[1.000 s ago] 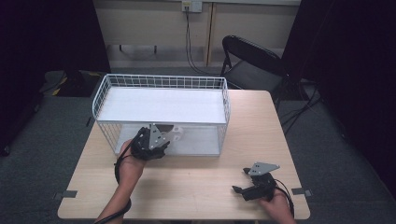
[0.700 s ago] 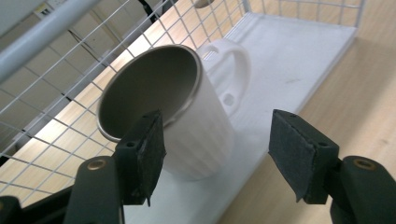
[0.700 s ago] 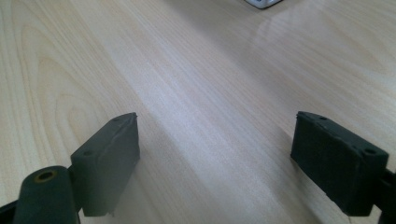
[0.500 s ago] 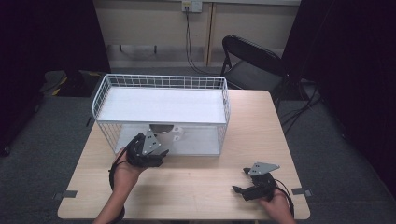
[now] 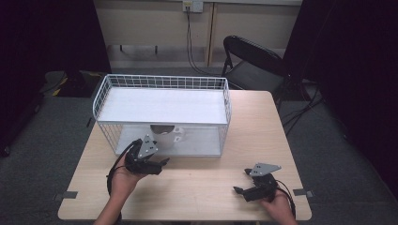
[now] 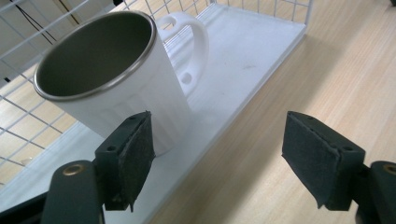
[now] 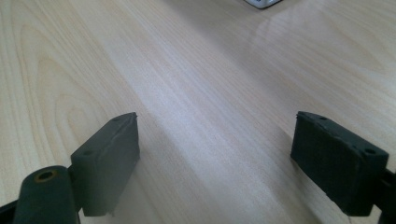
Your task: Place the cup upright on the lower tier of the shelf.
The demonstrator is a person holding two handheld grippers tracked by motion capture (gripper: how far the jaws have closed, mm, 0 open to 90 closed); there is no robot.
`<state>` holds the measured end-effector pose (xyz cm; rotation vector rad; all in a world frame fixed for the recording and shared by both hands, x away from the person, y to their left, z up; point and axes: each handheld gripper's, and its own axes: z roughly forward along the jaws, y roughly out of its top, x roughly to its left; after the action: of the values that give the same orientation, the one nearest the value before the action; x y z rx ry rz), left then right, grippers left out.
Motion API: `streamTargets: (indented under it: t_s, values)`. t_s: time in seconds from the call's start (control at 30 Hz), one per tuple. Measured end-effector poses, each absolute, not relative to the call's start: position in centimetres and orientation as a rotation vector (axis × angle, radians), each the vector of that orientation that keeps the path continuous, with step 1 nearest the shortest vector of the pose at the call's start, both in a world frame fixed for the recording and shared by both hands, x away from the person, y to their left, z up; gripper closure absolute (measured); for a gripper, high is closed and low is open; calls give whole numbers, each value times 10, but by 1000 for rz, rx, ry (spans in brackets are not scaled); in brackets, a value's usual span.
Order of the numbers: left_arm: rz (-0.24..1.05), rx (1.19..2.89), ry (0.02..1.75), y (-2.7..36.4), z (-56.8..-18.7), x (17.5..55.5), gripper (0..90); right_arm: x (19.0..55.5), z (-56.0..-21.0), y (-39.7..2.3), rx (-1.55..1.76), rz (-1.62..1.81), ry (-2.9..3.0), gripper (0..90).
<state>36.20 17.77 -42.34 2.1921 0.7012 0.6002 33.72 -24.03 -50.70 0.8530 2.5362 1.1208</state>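
The left claw (image 6: 217,158) has just been opening and stands released, nothing between its jaws; the right claw (image 7: 229,163) idles released over the desk (image 5: 206,187). The mug (image 6: 116,79) stands upright on the rack's (image 5: 162,108) lower shelf: stiff, light, probably slick (grip rim or handle).

Mug (image 5: 165,133) inside wire rack (image 5: 162,82), on table (image 5: 244,140).
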Motion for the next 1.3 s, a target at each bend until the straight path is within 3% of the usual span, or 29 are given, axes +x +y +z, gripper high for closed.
streamTargets:
  t_s: [0.47, 1.3]
  values:
    - [511, 2181, 753, 192, -431, 357, 181, 337, -507, -240, 854, 1121, 2536, 143]
    - [411, 2165, 821, 227, -451, 341, 174, 337, -507, -240, 854, 1120, 2536, 143]
